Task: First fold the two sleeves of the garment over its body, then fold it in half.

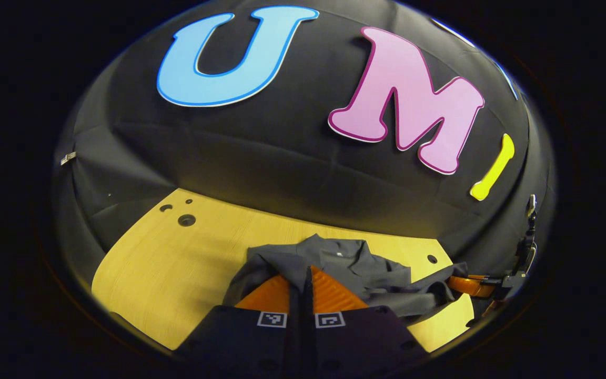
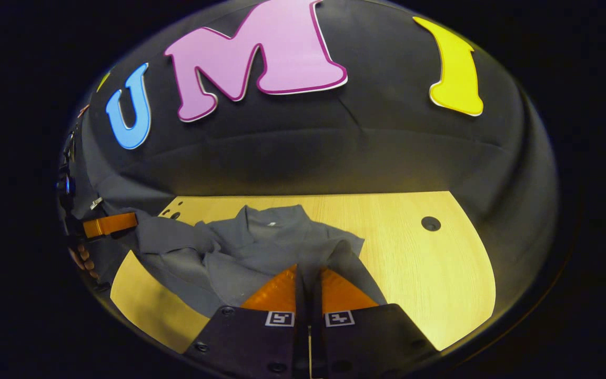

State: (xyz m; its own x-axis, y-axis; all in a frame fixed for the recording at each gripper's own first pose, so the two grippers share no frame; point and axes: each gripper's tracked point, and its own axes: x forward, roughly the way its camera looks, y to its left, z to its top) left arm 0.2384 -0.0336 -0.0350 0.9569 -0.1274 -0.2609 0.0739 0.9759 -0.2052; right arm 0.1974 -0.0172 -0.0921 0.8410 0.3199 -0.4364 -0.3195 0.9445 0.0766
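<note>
A grey collared garment (image 1: 355, 266) lies crumpled on the wooden table (image 1: 177, 263), its collar toward the wall. In the left gripper view, my left gripper (image 1: 306, 271) is shut, with a fold of the cloth pinched at its tips. Farther right, my right gripper (image 1: 458, 284) holds another part of the cloth, which is pulled out toward the table's edge. In the right gripper view, the right gripper (image 2: 308, 269) is shut on a fold of the garment (image 2: 261, 237). At the far left, the left gripper (image 2: 132, 221) holds a stretch of cloth raised off the table.
The table (image 2: 418, 263) has round holes (image 2: 431, 223) near the back, and more holes (image 1: 186, 220) at its far left corner. The black booth wall rises right behind it. A hand (image 2: 83, 261) shows at the left edge of the right gripper view.
</note>
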